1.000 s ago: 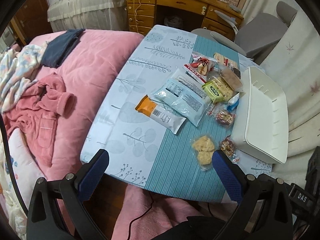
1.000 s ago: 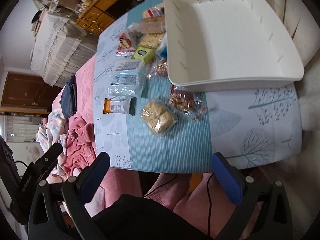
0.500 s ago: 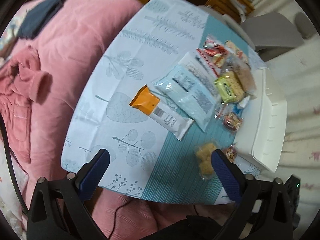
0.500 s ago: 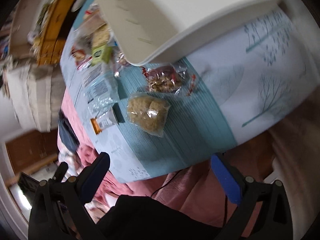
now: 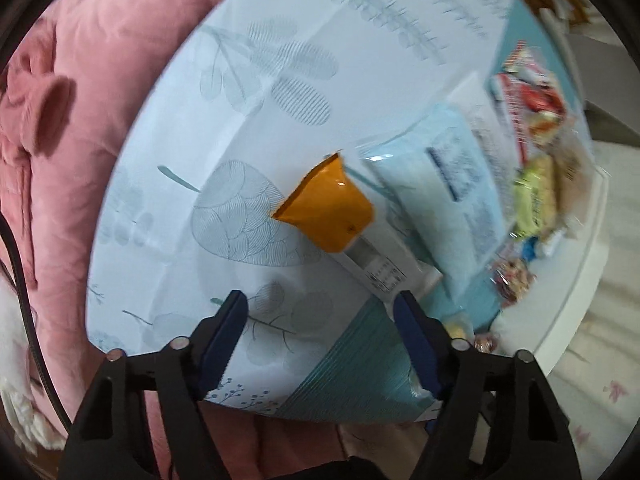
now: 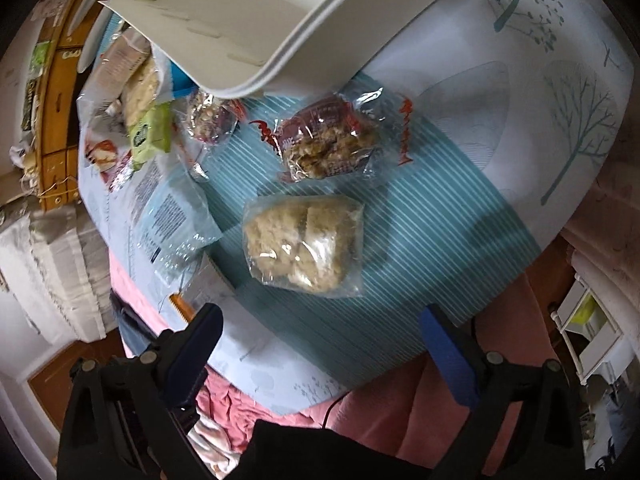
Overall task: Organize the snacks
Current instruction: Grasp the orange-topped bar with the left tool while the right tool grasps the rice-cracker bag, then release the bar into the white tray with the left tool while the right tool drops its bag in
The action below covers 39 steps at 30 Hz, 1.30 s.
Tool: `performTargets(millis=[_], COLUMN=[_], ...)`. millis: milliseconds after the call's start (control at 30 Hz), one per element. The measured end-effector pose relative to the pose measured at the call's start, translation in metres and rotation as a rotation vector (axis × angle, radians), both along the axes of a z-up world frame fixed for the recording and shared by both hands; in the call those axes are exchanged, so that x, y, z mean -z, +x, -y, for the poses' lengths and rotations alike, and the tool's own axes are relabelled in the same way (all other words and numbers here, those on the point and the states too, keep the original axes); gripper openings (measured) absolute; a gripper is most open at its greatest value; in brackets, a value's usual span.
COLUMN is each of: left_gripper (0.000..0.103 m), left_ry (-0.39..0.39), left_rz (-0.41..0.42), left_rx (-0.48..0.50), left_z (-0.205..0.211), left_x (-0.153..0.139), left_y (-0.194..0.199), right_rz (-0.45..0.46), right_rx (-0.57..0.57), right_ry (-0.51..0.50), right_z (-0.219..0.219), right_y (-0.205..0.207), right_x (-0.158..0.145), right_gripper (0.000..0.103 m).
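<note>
Reaching down over the table, the left gripper [image 5: 320,308] has just been narrowing its jaws, nothing between them; the orange-ended snack bar [image 5: 340,216] lies at twelve o'clock. The right gripper [image 6: 320,328] hangs released below the clear cracker pack [image 6: 304,244]. Next, each needs a grasp, then the white bin [image 6: 288,36].

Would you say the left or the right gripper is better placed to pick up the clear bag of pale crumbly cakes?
Right, probably. The right gripper is open with the clear bag of cakes just ahead of it; the left gripper faces the orange-ended packet.
</note>
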State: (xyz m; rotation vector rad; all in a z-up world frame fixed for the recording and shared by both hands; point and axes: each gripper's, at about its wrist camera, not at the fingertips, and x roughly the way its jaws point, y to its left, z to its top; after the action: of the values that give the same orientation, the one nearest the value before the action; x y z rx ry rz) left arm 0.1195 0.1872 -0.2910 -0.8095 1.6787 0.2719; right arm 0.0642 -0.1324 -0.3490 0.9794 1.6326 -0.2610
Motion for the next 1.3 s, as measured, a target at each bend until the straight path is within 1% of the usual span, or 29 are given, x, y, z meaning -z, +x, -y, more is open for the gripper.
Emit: performTargets(millis=[67, 200, 233, 267, 400, 567, 633, 733, 800, 867, 900, 967, 1100, 1133, 1300], left_gripper=[0.068, 0.065, 0.063, 0.061, 0.058, 0.059, 0.059, 0.059, 0.057, 0.046, 0.043, 0.039, 0.034, 0.031, 0.031], left_ry=[-0.032, -0.067, -0.069, -0.070, -0.086, -0.106, -0.109, -0.118, -0.125, -0.118, -0.121, -0.134, -0.176, -0.187, -0.183], left_rz=[-0.041, -0.072, -0.075, -0.078, -0.071, -0.094, -0.107, -0.114, -0.121, -0.139, -0.144, -0.148, -0.155, -0.154, -0.141], left_rx=[-0.024, -0.038, -0.036, -0.033, -0.015, -0.015, -0.015, -0.022, -0.036, -0.057, -0.065, -0.083, -0.083, -0.080, -0.005], left_z=[-0.001, 0.002, 0.003, 0.005, 0.010, 0.018, 0.017, 0.015, 0.011, 0.006, -0.008, -0.013, -0.021, -0.023, -0.025], left_x=[0.016, 0.033, 0.035, 0.037, 0.038, 0.041, 0.042, 0.042, 0.043, 0.044, 0.044, 0.045, 0.047, 0.047, 0.041], left_y=[0.004, 0.012, 0.015, 0.018, 0.029, 0.046, 0.047, 0.046, 0.047, 0.044, 0.041, 0.039, 0.037, 0.037, 0.037], right_rz=[-0.011, -0.031, -0.038, -0.046, -0.060, -0.083, -0.083, -0.085, -0.086, -0.078, -0.071, -0.060, -0.049, -0.048, -0.011], right_rx=[0.019, 0.050, 0.056, 0.065, 0.070, 0.041, 0.018, -0.006, -0.016, -0.020, -0.022, -0.025, -0.008, -0.003, -0.018], right_ry=[-0.020, -0.046, -0.052, -0.062, -0.099, -0.156, -0.175, -0.212, -0.222, -0.228, -0.228, -0.228, -0.218, -0.211, -0.188], right_z=[-0.004, -0.008, -0.008, -0.009, -0.013, -0.021, -0.024, -0.029, -0.031, -0.037, -0.039, -0.040, -0.045, -0.048, -0.063], right_y=[0.003, 0.005, 0.007, 0.008, 0.014, 0.030, 0.037, 0.044, 0.046, 0.049, 0.050, 0.049, 0.037, 0.032, 0.020], right_x=[0.006, 0.017, 0.019, 0.022, 0.032, 0.042, 0.044, 0.043, 0.045, 0.044, 0.042, 0.041, 0.036, 0.037, 0.034], right_gripper=[0.098, 0.096, 0.095, 0.095, 0.093, 0.090, 0.085, 0.080, 0.074, 0.069, 0.068, 0.068, 0.067, 0.067, 0.067])
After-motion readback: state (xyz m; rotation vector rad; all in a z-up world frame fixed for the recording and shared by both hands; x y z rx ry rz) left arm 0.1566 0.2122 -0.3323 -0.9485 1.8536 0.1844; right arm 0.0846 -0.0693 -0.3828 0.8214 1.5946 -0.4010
